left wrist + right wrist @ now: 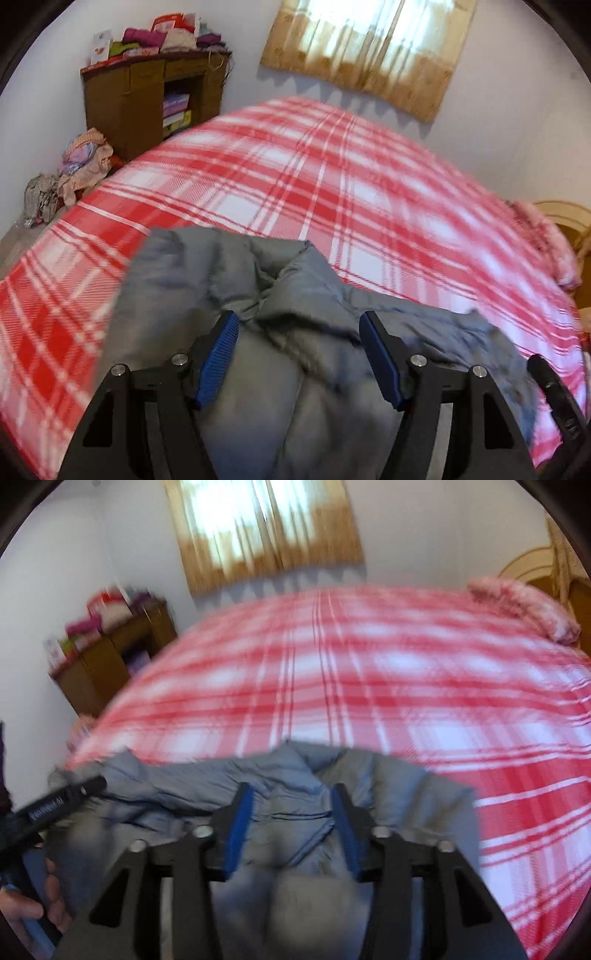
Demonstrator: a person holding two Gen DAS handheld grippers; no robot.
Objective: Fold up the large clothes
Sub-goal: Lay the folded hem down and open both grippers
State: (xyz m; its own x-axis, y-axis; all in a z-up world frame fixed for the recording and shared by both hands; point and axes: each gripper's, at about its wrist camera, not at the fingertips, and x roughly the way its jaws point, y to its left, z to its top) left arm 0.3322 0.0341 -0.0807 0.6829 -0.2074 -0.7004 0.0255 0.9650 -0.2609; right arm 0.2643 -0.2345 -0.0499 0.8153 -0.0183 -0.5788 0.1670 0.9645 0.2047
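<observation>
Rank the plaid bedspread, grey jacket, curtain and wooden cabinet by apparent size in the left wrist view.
1. Plaid bedspread
2. Grey jacket, though it is nearest the camera, which inflates it
3. Curtain
4. Wooden cabinet, not far behind the curtain

A grey jacket (pixel 280 295) lies on a red-and-white plaid bedspread (pixel 295 177) (tool pads (pixel 218 358) are blue).
</observation>
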